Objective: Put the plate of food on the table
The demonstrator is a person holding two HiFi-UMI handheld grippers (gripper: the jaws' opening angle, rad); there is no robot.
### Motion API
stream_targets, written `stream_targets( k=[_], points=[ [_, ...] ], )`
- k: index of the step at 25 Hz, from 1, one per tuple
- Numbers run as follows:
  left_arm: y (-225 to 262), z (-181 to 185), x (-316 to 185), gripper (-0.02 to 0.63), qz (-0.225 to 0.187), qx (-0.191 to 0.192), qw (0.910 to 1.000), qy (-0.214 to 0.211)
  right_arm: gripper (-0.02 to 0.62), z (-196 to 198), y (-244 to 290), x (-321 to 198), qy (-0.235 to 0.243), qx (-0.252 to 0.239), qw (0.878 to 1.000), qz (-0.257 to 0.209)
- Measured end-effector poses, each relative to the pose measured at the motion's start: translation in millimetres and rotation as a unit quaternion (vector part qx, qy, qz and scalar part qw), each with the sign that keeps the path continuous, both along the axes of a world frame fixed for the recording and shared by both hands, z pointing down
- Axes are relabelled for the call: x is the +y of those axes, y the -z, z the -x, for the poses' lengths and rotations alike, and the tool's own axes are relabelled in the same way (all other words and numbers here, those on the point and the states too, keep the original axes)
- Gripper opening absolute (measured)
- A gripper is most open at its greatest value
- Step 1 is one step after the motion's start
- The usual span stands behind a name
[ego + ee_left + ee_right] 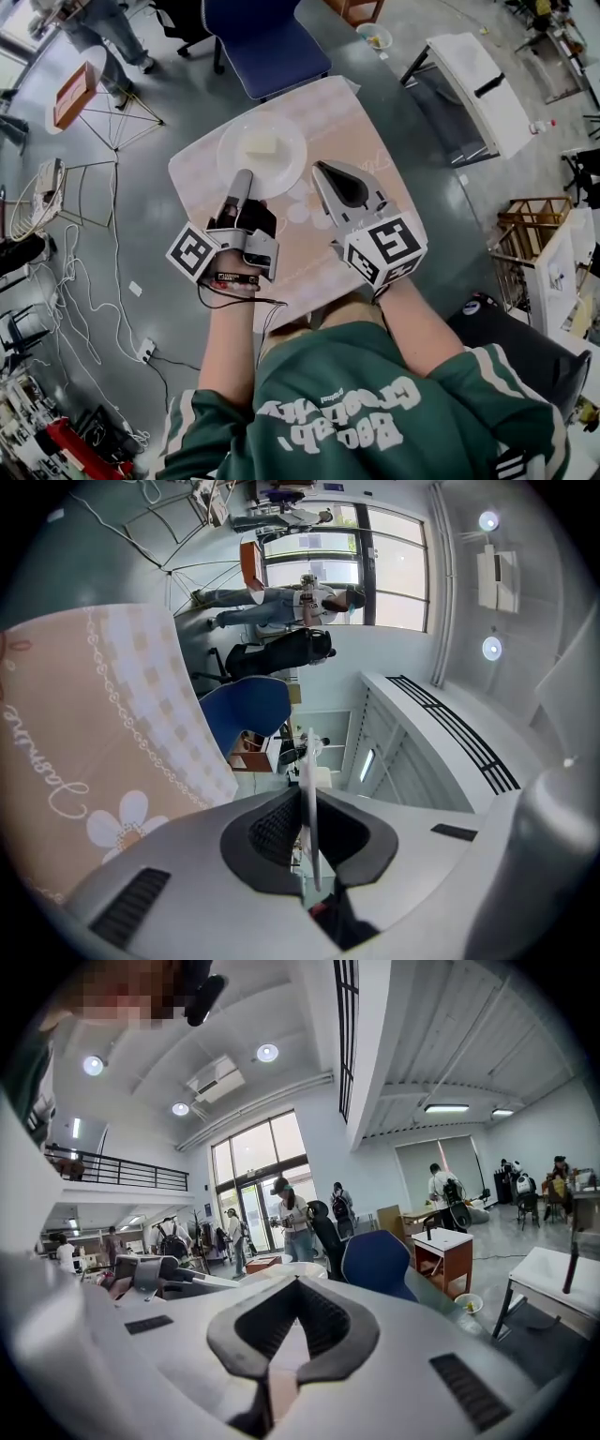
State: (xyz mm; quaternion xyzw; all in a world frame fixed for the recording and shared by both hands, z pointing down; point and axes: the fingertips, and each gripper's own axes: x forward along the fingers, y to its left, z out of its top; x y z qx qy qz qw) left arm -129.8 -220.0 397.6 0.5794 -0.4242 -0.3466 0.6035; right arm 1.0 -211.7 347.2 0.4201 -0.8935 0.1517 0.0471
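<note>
The left tool clamps the plate by its rim, with the food aboard, over the worktop — the right tool is closed, empty. Remaining, likely: set down, release

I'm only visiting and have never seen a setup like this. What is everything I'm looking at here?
plate: one, white, at the table's far half
food: one piece, pale yellow, on the plate
table: one, beige flowered cloth, in front of the person
chair: one, blue, beyond the table
side table: one, white, upper right
cables: several, white, on the floor at left
bystander: one, far upper left
left tool: one, grey, shut on the plate's near rim
right tool: one, grey, shut, empty, right of the plate
sweatshirt: one, green, on the person
</note>
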Motion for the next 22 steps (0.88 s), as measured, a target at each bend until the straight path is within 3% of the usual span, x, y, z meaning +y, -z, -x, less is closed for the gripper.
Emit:
stream_targets(
  k=[16,22],
  points=[
    [-65.6,-4.1,-33.8,0.028,0.029,-0.019,0.9994,0.000,0.015,-1.0,-56.6,-50.0,0.007,-0.010,0.999,0.036],
    [-92.2,-7.3,-45.9,0.028,0.037,-0.029,0.9989,0.000,0.015,-4.6,-72.5,-63.8,0.006,-0.015,1.000,0.018]
  ],
)
